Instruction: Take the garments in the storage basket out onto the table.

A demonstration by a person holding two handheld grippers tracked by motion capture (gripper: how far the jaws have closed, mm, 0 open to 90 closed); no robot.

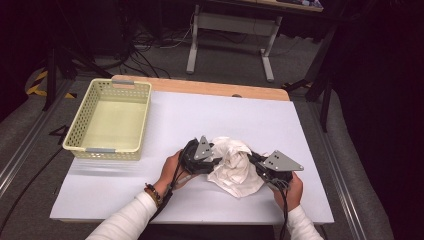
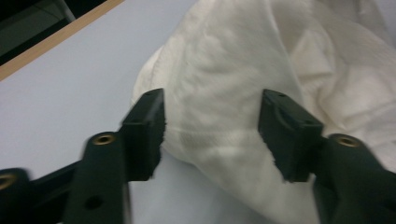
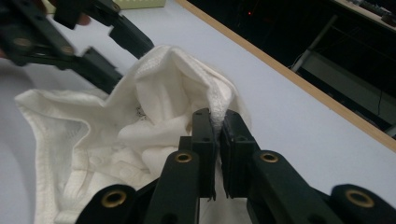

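Observation:
A crumpled white cloth (image 1: 235, 167) lies on the white table cover, between both hand-held grippers. My left gripper (image 1: 216, 160) is at the cloth's left side. In the left gripper view its jaws stand apart around a fold of the cloth (image 2: 224, 93), and the pads do not press on it, so the left gripper (image 2: 212, 126) is open. My right gripper (image 1: 251, 158) is at the cloth's right side. In the right gripper view it (image 3: 218, 123) is shut on a raised hem of the cloth (image 3: 154, 107). The left gripper (image 3: 123, 58) also appears there beyond the cloth, jaws apart.
A pale yellow perforated basket (image 1: 107, 148) stands at the table's far left, and its inside looks bare. The white cover (image 1: 225, 112) spreads over a wooden table whose edge (image 1: 200, 86) shows at the back. Beyond it are a desk frame and cables on the floor.

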